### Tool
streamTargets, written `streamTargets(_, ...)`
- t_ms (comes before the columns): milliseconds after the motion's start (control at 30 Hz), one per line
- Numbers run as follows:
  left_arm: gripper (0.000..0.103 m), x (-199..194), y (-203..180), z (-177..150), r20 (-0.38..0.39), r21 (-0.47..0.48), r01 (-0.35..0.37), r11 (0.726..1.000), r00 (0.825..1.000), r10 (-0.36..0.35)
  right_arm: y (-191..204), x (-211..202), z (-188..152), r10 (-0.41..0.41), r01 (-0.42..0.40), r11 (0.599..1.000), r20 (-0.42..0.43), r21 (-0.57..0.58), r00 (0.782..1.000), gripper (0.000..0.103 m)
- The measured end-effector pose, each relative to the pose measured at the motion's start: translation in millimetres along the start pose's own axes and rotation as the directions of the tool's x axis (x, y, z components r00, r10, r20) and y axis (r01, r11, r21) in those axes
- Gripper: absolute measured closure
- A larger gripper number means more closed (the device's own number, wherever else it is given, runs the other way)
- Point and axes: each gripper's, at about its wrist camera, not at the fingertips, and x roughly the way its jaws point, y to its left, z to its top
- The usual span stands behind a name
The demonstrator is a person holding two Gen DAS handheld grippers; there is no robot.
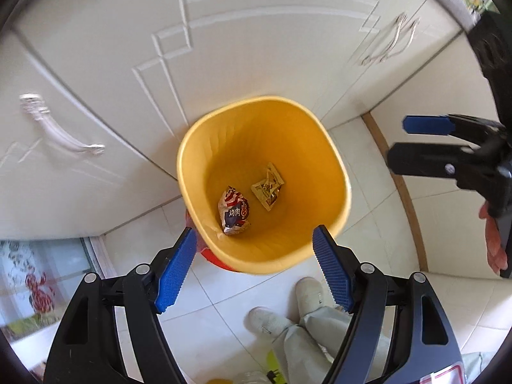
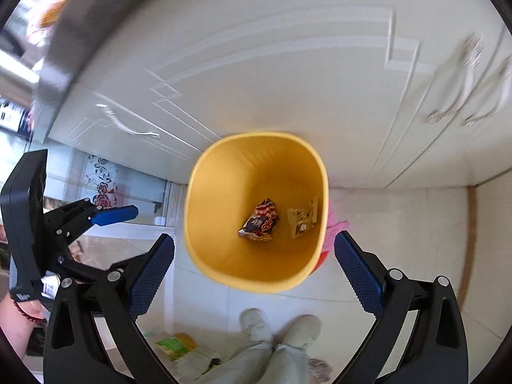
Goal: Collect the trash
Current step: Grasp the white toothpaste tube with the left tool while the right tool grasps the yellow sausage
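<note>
A yellow bin [image 1: 304, 153] stands on the tiled floor against white cabinet doors, seen from above. On its bottom lie a red and blue snack packet [image 1: 233, 212] and a pale yellow wrapper [image 1: 268, 187]. My left gripper [image 1: 254, 232] hangs open above the bin's near rim, with nothing between its blue pads. At the right edge of the left wrist view, my right gripper [image 1: 396, 140] is open and empty. In the right wrist view the bin [image 2: 224, 188], the packet [image 2: 260, 220] and the wrapper [image 2: 302, 217] lie below my wide-open right gripper [image 2: 254, 238]. A blue finger [image 2: 115, 216] of the left gripper shows at the left.
White cabinet doors [image 1: 240, 48] with metal handles [image 1: 60, 128] rise behind the bin. The person's pale shoes [image 2: 278, 326] stand on the floor just in front of it. Something pink and red [image 2: 332, 227] sits behind the bin. A wooden floor strip [image 1: 400, 185] runs at the right.
</note>
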Motion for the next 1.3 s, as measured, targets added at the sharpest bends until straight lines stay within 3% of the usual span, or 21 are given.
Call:
streamTargets(333, 0.025, -100, -14, -23, 0.149, -0.105, -0.037, 0.994, 0.987, 0.053, 46, -124, -10, -0.081, 0.099, 0.991, 0.192, -0.089, 0.978, 0.003)
streamTargets(533, 0.023, -160, -4, -26, 0.230, -0.168, -0.073, 0.983, 0.967, 0.111, 69, -177, 1, -0.091, 0.122, 0.988, 0.274, -0.098, 0.957, 0.004)
streamTargets(667, 0.022, -191, 14, -15, 0.277, -0.190, -0.105, 0.976, 0.948, 0.156, 91, -190, 15, -0.069, 0.103, 0.990, 0.316, -0.093, 0.946, 0.004)
streamTargets(900, 0.019, -220, 59, 22, 0.331, -0.204, -0.160, 0.966, 0.917, 0.223, 132, -195, 55, -0.064, 0.115, 0.987, 0.381, -0.113, 0.923, 0.003)
streamTargets(1067, 0.019, -220, 102, 56, 0.332, -0.217, -0.199, 0.956, 0.905, 0.264, 151, -176, 99, -0.075, 0.117, 0.990, 0.398, -0.082, 0.914, 0.004)
streamTargets(1300, 0.020, -203, 162, 108, 0.305, -0.228, -0.220, 0.949, 0.909, 0.284, 166, -127, 152, -0.141, 0.150, 0.989, 0.380, 0.007, 0.914, 0.007)
